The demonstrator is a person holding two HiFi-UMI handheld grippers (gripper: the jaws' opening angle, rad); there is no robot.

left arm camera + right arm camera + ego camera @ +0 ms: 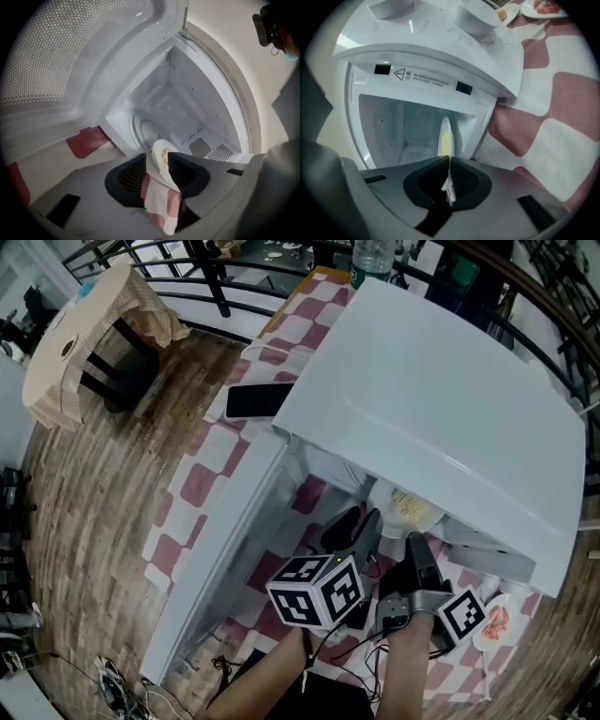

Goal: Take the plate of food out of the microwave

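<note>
The white microwave (441, 390) stands on the checked tablecloth with its door (234, 540) swung open to the left. A white plate of pale yellow food (410, 508) is at the mouth of the cavity. My right gripper (418, 549) is shut on the plate's rim; in the right gripper view the plate (446, 136) shows edge-on rising from the closed right gripper (448, 160). My left gripper (361, 524) is beside it. In the left gripper view the left gripper (158, 159) stands open, its jaws apart around the plate's edge (162, 150), with tablecloth showing through the gap.
A black phone (261, 400) lies on the table left of the microwave. A small dish with food (494, 620) sits at the table's right. White bowls (478, 16) rest on the microwave's top. A covered chair (84, 334) stands on the wooden floor at left.
</note>
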